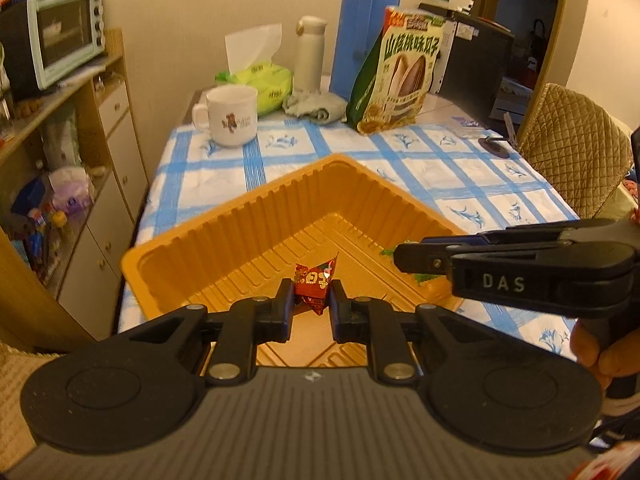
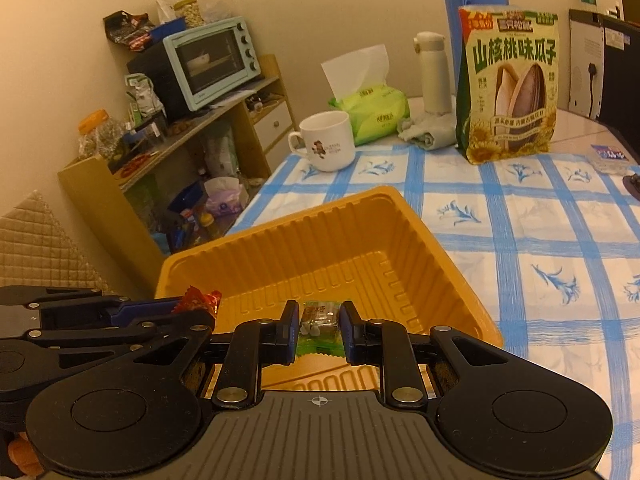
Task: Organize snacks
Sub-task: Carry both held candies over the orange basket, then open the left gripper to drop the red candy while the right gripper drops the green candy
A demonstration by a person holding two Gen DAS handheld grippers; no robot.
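Orange tray [image 1: 224, 236], one red snack [image 1: 316, 280], one green snack [image 2: 319, 322]

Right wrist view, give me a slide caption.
Right gripper holds a green candy over the orange tray, beside the left gripper.

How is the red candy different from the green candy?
The red snack has a shiny red wrapper with twisted, pointy ends; the green snack has a flatter green wrapper with a clear part. The left tool pinches the red one; the right tool pinches the green one. Both are small wrapped treats held above the orange tray.
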